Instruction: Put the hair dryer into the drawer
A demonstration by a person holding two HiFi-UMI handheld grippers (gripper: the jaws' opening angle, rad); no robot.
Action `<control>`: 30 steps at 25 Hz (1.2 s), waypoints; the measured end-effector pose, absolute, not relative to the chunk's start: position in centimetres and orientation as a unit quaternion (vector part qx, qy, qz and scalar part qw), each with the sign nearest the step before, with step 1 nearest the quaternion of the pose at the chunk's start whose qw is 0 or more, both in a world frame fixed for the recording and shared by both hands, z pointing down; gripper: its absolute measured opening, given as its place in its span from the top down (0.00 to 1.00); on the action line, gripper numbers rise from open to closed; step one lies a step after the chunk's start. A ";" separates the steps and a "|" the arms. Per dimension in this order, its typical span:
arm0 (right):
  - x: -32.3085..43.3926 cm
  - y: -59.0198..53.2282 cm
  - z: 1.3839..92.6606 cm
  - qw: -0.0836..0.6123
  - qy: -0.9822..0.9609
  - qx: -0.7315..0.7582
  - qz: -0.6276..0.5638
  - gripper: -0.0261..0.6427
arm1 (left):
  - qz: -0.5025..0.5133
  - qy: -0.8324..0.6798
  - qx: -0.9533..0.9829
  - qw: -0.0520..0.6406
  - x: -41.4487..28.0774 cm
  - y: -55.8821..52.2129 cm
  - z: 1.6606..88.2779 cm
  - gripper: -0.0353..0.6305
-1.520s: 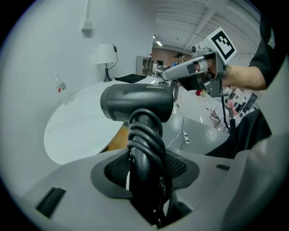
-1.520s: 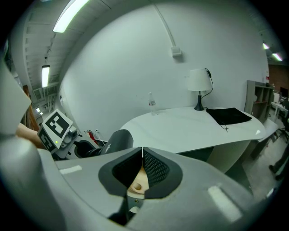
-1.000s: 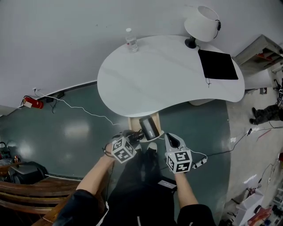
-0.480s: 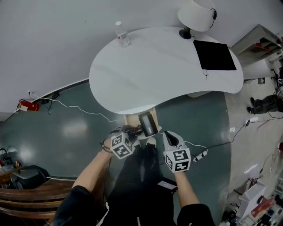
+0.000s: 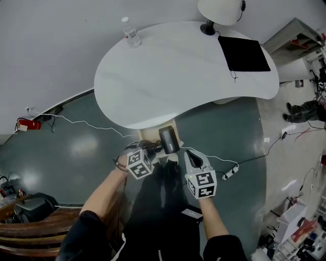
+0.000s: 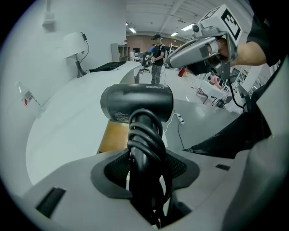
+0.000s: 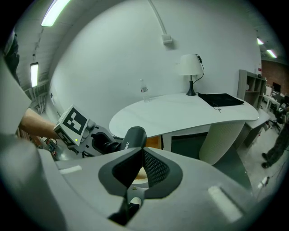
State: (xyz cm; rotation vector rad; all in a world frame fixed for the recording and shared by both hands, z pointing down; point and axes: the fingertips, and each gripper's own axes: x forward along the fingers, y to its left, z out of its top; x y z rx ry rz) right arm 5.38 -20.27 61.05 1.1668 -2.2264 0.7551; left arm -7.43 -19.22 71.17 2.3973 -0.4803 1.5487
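Left gripper: the left gripper (image 6: 145,158) is clamped on the handle of the black hair dryer (image 6: 137,103), with 1 jaw pad on each side of it. A black cord is coiled round the handle.
Hair dryer: its barrel lies crosswise above the left gripper's jaws, in the air just short of the table edge and above the wooden unit.
Right gripper: the right gripper (image 7: 142,155) is level with the left one and just beside the dryer. Its 2 dark mesh pads meet at their tips with nothing between them.
Arms: in the head view 2 bare forearms in dark short sleeves reach forward, 1 to each gripper.
Wooden unit: a light wood-coloured unit (image 6: 113,135) stands under the near edge of the table. Whether its drawer is open cannot be told.
Floor: the dark green glossy floor (image 5: 76,148) carries a thin white cable (image 5: 86,125) at the left. A white power strip (image 5: 229,172) lies at the right, near the right gripper.
Table: the white kidney-shaped table (image 5: 168,76) lies beyond the grippers, against a pale wall.
Far edge: 1 clear plastic bottle (image 5: 131,36) stands upright at the table's far left. A white-shaded lamp on a black foot (image 5: 219,9) stands at the far right, with a flat black rectangular mat (image 5: 243,53) just beside it.
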 end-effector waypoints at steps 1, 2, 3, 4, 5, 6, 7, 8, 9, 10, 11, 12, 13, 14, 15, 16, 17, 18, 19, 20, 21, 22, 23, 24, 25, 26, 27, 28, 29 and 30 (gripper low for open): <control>5.3 -20.2 61.2 0.255 -0.819 0.431 0.281 0.95 | 0.532 -0.163 0.822 0.122 -7.4 -19.3 71.4 0.64; 5.3 -20.1 61.4 0.255 -0.818 0.431 0.283 0.95 | 0.534 -0.161 0.821 0.121 -7.4 -19.4 71.7 0.64; 5.3 -20.0 61.5 0.255 -0.817 0.432 0.285 0.95 | 0.535 -0.159 0.821 0.119 -7.4 -19.6 71.9 0.64; 5.3 -20.0 61.7 0.256 -0.816 0.432 0.286 0.95 | 0.537 -0.158 0.820 0.117 -7.4 -19.8 72.1 0.64; 5.3 -19.9 61.8 0.256 -0.816 0.432 0.286 0.95 | 0.539 -0.156 0.820 0.114 -7.4 -19.9 72.3 0.64; 5.2 -19.8 61.9 0.257 -0.816 0.431 0.286 0.95 | 0.541 -0.154 0.819 0.113 -7.3 -20.1 72.5 0.64; 5.2 -19.8 62.0 0.258 -0.816 0.431 0.286 0.95 | 0.543 -0.151 0.819 0.111 -7.3 -20.1 72.7 0.64; 5.2 -19.7 62.1 0.259 -0.815 0.432 0.287 0.95 | 0.545 -0.149 0.818 0.110 -7.3 -20.2 73.0 0.64; 5.3 -19.7 62.3 0.258 -0.814 0.433 0.288 0.95 | 0.546 -0.147 0.817 0.109 -7.2 -20.2 73.3 0.64; 5.3 -19.6 62.4 0.258 -0.813 0.435 0.290 0.95 | 0.548 -0.145 0.817 0.107 -7.2 -20.2 73.6 0.64; 5.4 -19.6 62.4 0.258 -0.811 0.436 0.292 0.95 | 0.549 -0.144 0.816 0.107 -7.2 -20.3 73.9 0.64; 5.5 -19.5 62.5 0.257 -0.811 0.437 0.293 0.95 | 0.551 -0.143 0.816 0.107 -7.1 -20.2 74.0 0.64; 5.6 -19.4 62.5 0.257 -0.810 0.437 0.294 0.95 | 0.552 -0.141 0.815 0.106 -7.0 -20.2 74.2 0.64; 5.7 -19.3 62.5 0.257 -0.809 0.438 0.294 0.95 | 0.554 -0.139 0.814 0.106 -7.0 -20.1 74.4 0.64; 5.8 -19.3 62.6 0.256 -0.809 0.439 0.295 0.95 | 0.555 -0.138 0.813 0.106 -6.9 -20.1 74.6 0.64; 5.8 -19.2 62.6 0.256 -0.808 0.441 0.295 0.95 | 0.556 -0.136 0.813 0.105 -7.0 -20.0 74.9 0.64; 5.7 -19.2 62.6 0.255 -0.807 0.442 0.296 0.95 | 0.558 -0.135 0.812 0.104 -7.2 -20.0 75.2 0.64; 5.6 -19.2 62.7 0.254 -0.807 0.443 0.297 0.95 | 0.560 -0.135 0.811 0.102 -7.4 -20.1 75.4 0.64; 5.6 -19.2 62.8 0.254 -0.806 0.444 0.297 0.95 | 0.560 -0.135 0.811 0.102 -7.5 -20.1 75.6 0.64; 5.6 -19.1 62.8 0.255 -0.806 0.444 0.298 0.95 | 0.560 -0.133 0.811 0.102 -7.5 -20.1 75.7 0.64; 5.6 -19.1 62.9 0.255 -0.806 0.444 0.298 0.95 | 0.561 -0.131 0.811 0.103 -7.4 -20.1 75.8 0.64; 5.7 -19.0 63.0 0.256 -0.805 0.444 0.299 0.95 | 0.562 -0.130 0.810 0.104 -7.4 -20.1 75.9 0.64; 5.7 -19.0 63.2 0.256 -0.805 0.443 0.300 0.95 | 0.564 -0.129 0.809 0.104 -7.4 -20.1 76.1 0.64; 5.7 -18.9 63.3 0.257 -0.805 0.443 0.301 0.95 | 0.566 -0.128 0.808 0.104 -7.4 -20.2 76.3 0.64; 5.7 -18.9 63.5 0.257 -0.805 0.443 0.302 0.95 | 0.567 -0.128 0.807 0.103 -7.3 -20.2 76.6 0.64; 5.7 -18.8 63.7 0.257 -0.804 0.442 0.303 0.95 | 0.569 -0.128 0.806 0.103 -7.3 -20.3 76.8 0.64; 5.7 -18.8 63.8 0.257 -0.804 0.442 0.304 0.95 | 0.570 -0.127 0.805 0.104 -7.3 -20.3 77.1 0.64; 5.7 -18.7 64.0 0.258 -0.803 0.441 0.305 0.95 | 0.571 -0.127 0.804 0.105 -7.2 -20.4 77.4 0.64; 5.7 -18.7 64.2 0.259 -0.803 0.441 0.307 0.95 | 0.573 -0.127 0.803 0.106 -7.3 -20.4 77.6 0.64; 5.7 -18.6 64.3 0.260 -0.802 0.440 0.308 0.95 | 0.575 -0.127 0.801 0.107 -7.3 -20.5 77.9 0.64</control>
